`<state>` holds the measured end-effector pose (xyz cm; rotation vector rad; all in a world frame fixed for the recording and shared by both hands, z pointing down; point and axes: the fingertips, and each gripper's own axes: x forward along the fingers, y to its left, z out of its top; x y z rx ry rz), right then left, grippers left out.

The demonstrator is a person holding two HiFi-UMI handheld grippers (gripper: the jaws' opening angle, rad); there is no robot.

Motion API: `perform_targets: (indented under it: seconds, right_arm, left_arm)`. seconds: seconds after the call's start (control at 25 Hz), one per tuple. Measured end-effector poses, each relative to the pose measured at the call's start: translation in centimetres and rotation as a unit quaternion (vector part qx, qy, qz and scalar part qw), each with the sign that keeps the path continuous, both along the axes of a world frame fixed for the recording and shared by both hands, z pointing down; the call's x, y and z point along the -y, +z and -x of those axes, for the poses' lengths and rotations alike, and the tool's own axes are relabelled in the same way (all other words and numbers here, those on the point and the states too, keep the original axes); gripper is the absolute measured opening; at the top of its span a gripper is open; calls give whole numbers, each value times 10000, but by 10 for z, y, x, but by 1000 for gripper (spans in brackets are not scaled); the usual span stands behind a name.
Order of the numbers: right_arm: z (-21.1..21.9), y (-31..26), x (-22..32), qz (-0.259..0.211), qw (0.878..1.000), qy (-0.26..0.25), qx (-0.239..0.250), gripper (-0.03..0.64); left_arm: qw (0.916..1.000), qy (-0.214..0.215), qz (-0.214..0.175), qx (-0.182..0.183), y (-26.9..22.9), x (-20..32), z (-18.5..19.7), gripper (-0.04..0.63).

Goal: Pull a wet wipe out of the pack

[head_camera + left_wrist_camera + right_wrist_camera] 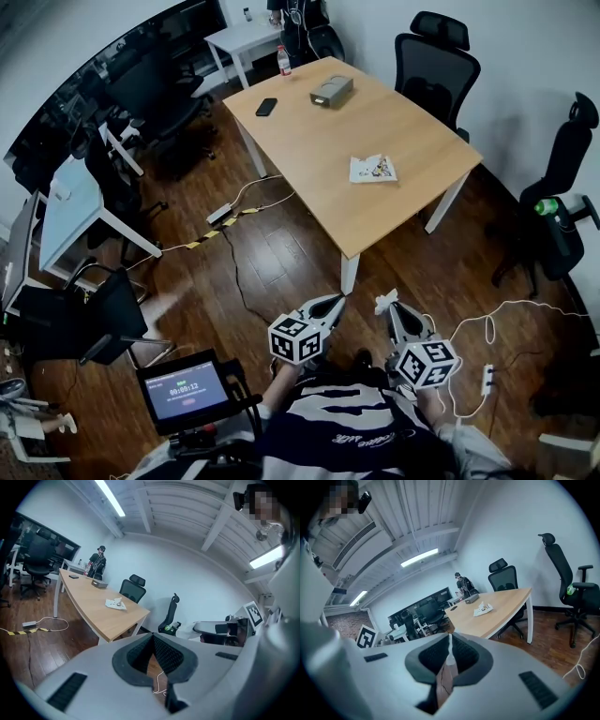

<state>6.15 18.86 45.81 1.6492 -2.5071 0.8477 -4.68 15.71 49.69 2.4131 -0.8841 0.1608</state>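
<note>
The wet wipe pack (373, 169) lies on the wooden table (309, 131), white with a printed top and a tuft sticking up; it also shows far off as the pack (115, 603) and the pack (482, 610). Both grippers are held in the air well short of the table's near corner. My right gripper (391, 305) is shut on a small white wipe (383, 302), seen as a thin white strip (449, 654) pinched between its pads. My left gripper (338, 299) is shut with nothing in it; its pads meet at the tip (153, 637).
On the table's far end sit a grey box (332, 91), a black phone (266, 107) and a bottle (284, 61). Black office chairs (434, 61) stand around it. Cables (487, 323) and a power strip (220, 215) lie on the wood floor. A small screen (184, 389) is at lower left.
</note>
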Motion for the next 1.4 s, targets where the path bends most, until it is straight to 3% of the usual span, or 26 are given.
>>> perform_targets:
  seconds: [0.44, 1.4]
  right_arm:
    - [-2, 8, 2, 81, 9999, 15, -91, 6]
    - [-11, 17, 14, 159, 9998, -100, -4, 6]
  left_arm:
    - [9975, 495, -466, 172, -9, -7, -18, 3]
    - [9978, 343, -526, 223, -11, 1, -18, 3]
